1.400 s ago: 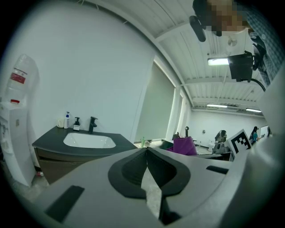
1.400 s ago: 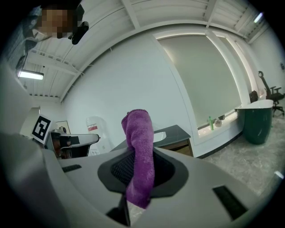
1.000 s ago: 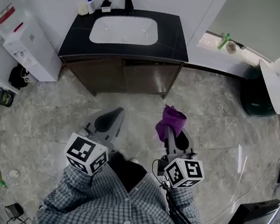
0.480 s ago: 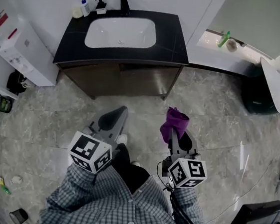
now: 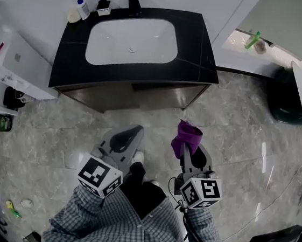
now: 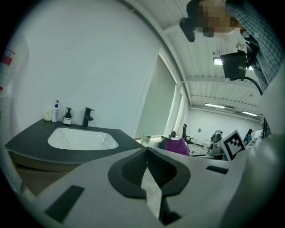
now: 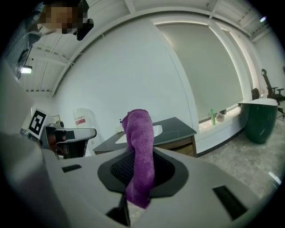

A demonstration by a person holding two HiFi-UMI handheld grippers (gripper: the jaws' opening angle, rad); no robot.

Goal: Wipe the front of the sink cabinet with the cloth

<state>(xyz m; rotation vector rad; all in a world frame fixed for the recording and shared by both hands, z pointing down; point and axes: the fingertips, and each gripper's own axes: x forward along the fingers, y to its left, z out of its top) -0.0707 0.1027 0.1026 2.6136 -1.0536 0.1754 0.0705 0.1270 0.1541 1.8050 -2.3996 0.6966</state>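
Holding cloth [image 5: 186, 138], bare floor [image 5: 237, 127] before sink cabinet [image 5: 143, 93]

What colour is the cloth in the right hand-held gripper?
Purple. The cloth shows best in the right gripper view.

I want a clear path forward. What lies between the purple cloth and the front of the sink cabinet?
Only bare floor, as the head view shows: nothing stands between the cloth and the cabinet front.
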